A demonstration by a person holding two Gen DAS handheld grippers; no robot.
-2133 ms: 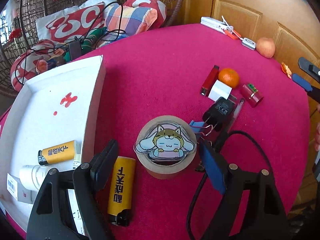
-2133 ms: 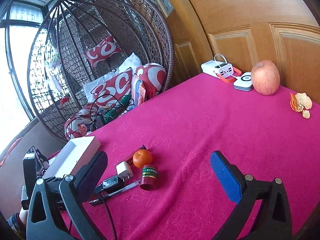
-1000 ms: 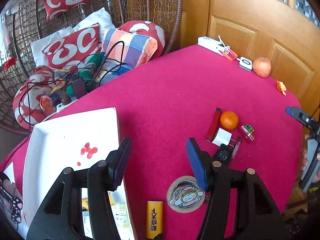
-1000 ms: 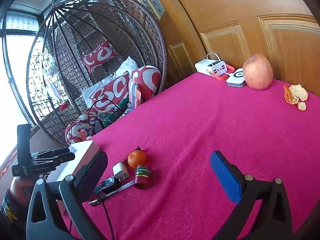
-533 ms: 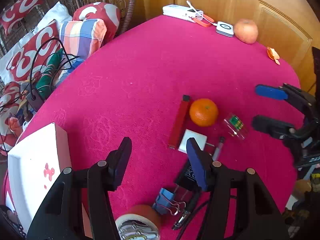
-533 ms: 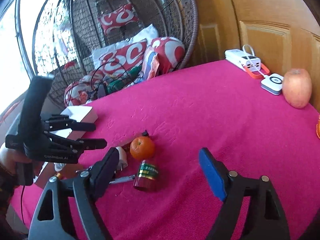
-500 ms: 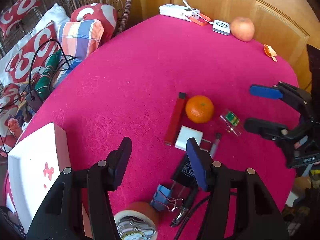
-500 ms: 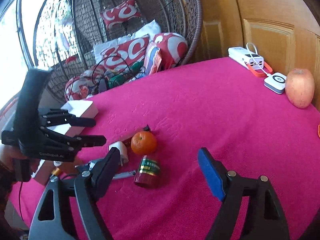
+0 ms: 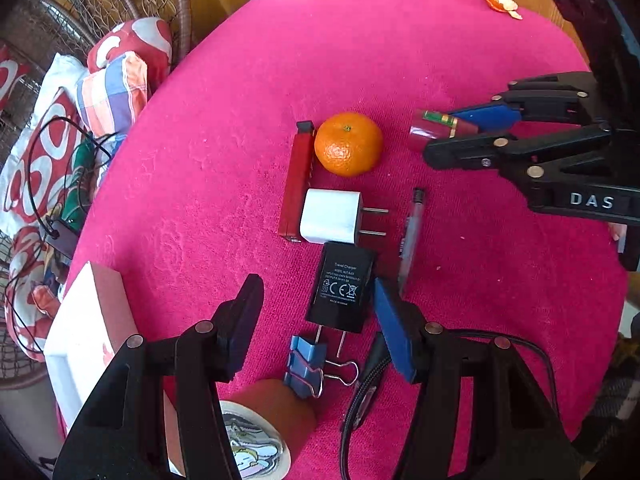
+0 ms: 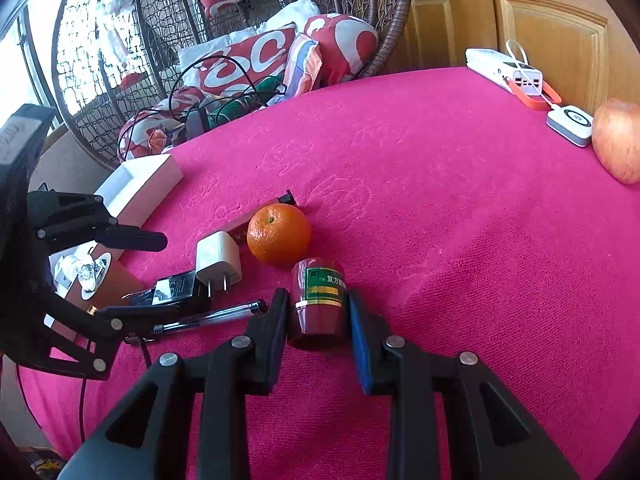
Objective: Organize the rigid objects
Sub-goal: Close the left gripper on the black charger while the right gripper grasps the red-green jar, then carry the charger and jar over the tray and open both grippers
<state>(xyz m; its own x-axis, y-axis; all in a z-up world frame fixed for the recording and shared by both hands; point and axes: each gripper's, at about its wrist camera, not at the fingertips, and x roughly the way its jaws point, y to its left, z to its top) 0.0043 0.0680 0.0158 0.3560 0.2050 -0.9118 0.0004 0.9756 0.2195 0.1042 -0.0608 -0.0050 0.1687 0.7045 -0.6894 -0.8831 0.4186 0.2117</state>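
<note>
Bottle, small dark-red one with a green label, lies on its side on the pink-covered table, just in front of the orange. Right gripper has just been closing; its fingers now press the bottle's body from both sides. Looks rigid and light; smooth round wall could slip or roll, so a grip across the middle of the body, as now, seems the safe hold. Likely glass or hard plastic, cannot tell which, so set it down gently.

Left of it: white plug adapter touching a red stick-shaped thing, then a black travel charger, a clear pen, a blue binder clip and a tape roll with a cartoon sticker.

Left gripper hovers over the black charger, fingers about half spread, holding nothing; the charger sits between them, untouched.

White box at the table's left edge is probably the destination. Apple and power bank sit well apart at the far side.
</note>
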